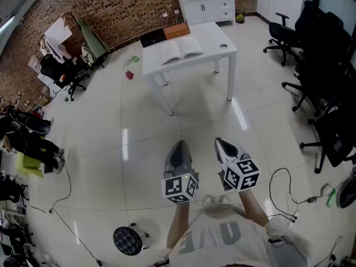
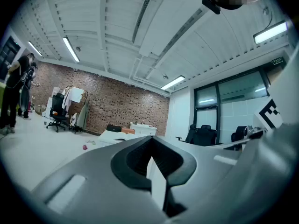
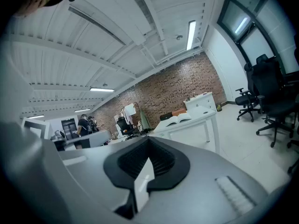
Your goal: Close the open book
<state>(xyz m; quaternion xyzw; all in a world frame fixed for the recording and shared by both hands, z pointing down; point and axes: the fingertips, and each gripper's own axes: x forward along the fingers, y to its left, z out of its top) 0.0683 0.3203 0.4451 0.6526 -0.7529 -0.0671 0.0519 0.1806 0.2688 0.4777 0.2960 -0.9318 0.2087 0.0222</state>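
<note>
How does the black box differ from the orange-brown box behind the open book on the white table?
Colour: the black box is dark, the orange-brown box bright. Place: in the head view the black box sits left, at a corner of the white table; the orange-brown box sits right, behind the open book. Both lie flat along the far edge.

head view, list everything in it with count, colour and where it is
table: 1, white, upper middle of the floor
open book: 1, white pages, on the table
black box: 1, black, table's far edge
orange-brown box: 1, orange-brown, next to the black box
cabinet: 1, white, against the brick wall
office chairs: several, black, right side
pink object: 1, pink, floor left of the table
cable: 1, black, floor lower right
left hand-held gripper: 1, grey, lower middle, shut, empty
right hand-held gripper: 1, grey, beside it, shut, empty
</note>
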